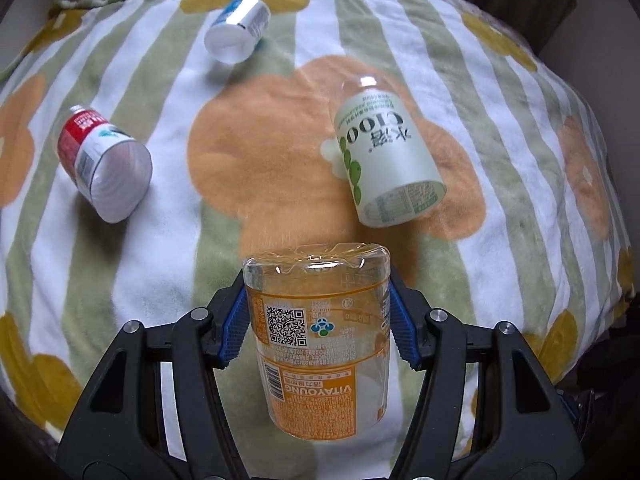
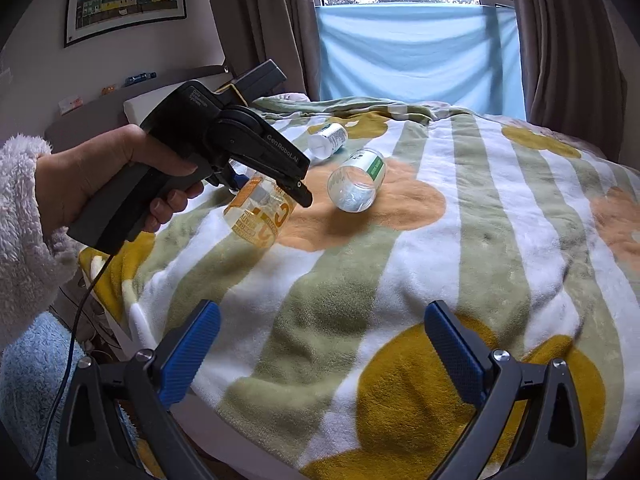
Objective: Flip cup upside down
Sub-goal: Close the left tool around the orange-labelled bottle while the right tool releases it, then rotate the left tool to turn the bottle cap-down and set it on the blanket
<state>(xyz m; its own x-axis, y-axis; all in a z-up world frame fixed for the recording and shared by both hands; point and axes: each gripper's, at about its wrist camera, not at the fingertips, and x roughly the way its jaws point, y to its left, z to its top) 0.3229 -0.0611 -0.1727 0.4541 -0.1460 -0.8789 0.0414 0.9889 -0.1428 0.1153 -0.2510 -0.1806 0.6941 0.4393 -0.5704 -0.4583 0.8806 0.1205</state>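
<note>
The left hand-held gripper (image 1: 320,322) has its blue ribbed pads (image 1: 235,326) pressed against both sides of a clear plastic cup with an orange VITAYOUNG label (image 1: 320,344). The cup sits between the fingers with its closed base pointing away from the gripper and its label text reading inverted in the left wrist view. In the right wrist view this same cup (image 2: 258,212) hangs tilted under the gripper's nose, above the fleece bed blanket with green and white stripes and orange and mustard flowers (image 2: 460,240); whether its lower edge touches the blanket cannot be told.

Ahead and to the right of the left gripper, a pale green-labelled clear cup marked C100 (image 1: 386,156) lies on its side on an orange flower. Ahead and to the left lies a red-and-white labelled cup (image 1: 102,164), also on its side. Farther ahead, a white cup with a blue-printed label (image 1: 238,28) lies tipped over.

The right hand-held gripper (image 2: 322,344) is spread wide with nothing between its blue pads, poised over the near edge of the bed.
</note>
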